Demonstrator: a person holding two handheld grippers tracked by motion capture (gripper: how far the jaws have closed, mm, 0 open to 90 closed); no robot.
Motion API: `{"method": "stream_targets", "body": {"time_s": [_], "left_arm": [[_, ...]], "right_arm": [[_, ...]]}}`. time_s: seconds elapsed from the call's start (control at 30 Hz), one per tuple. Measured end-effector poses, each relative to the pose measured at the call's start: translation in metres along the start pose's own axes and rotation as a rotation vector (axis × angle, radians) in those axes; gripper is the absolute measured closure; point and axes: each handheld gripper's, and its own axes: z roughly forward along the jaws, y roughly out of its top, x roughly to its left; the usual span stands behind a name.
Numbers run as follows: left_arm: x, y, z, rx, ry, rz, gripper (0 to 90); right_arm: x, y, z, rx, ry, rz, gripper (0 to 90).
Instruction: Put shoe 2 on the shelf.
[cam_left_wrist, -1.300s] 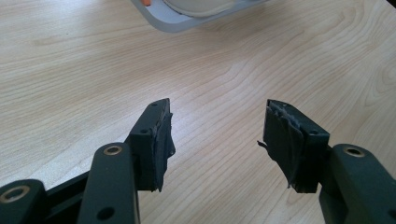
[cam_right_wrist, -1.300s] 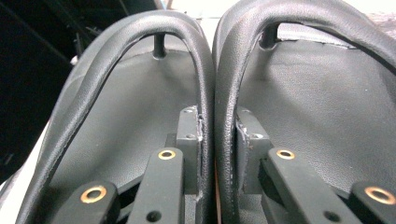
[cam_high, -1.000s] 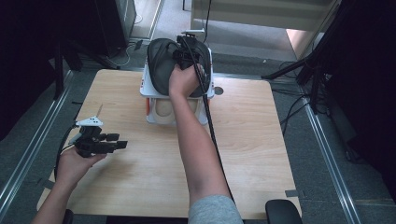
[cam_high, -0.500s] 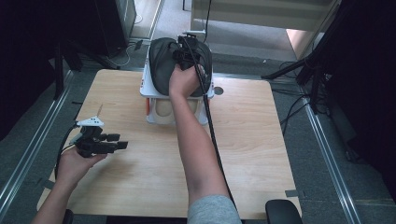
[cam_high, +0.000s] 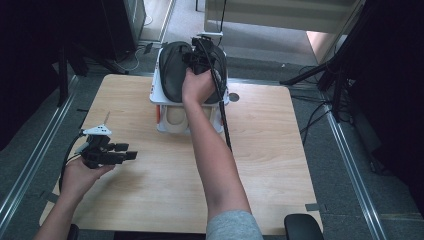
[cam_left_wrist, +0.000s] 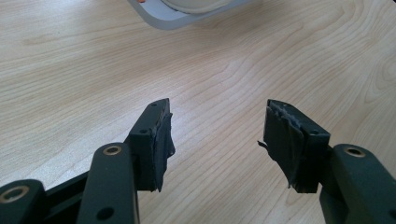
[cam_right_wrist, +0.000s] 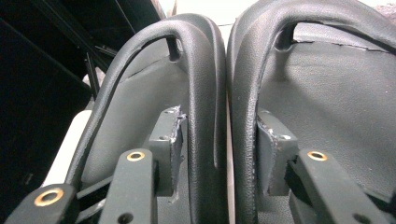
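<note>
So the pair of black sandals is sitting side by side on top of a white rack at the far edge of the wooden table, straps arching up. In the right gripper view you're looking right along them: the two inner straps run up the middle, pressed together, and both sit between the jaws. The right gripper is up there on the sandals with the person's right hand wrapped around it. Its jaws have just been opening. The pad on one side looks like it has come off the strap, and the other one seems just beside or maybe brushing its strap, hard to call from this angle. I'd say it's not clamping anymore.

Under the top shelf there's a pale round thing in the rack, can't tell what it is.

The left gripper is well away, low over the near left part of the table, jaws spread wide with only bare wood between them. Its cable loops back past the left hand.
</note>
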Motion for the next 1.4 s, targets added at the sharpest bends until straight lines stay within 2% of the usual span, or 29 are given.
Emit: {"method": "stream_targets", "body": {"time_s": [0.17,0.53,0.97,1.27,1.4], "left_arm": [[0.000,0.000,0.000,0.000,-0.002,-0.006,42.4],[0.000,0.000,0.000,-0.001,0.000,-0.001,42.4],[0.000,0.000,0.000,0.001,0.001,-0.005,42.3],[0.000,0.000,0.000,0.003,0.003,-0.004,42.2],[0.001,0.000,0.001,0.004,0.005,-0.004,42.2]], "right_arm": [[0.000,0.000,0.000,0.004,0.011,0.005,57.2],[-0.001,0.000,-0.001,0.018,0.034,-0.025,51.0],[-0.007,-0.001,-0.020,0.035,0.065,-0.118,50.0],[-0.010,0.001,-0.040,0.055,0.129,-0.163,50.3],[-0.013,-0.004,-0.048,0.067,0.175,-0.187,50.5]]}}
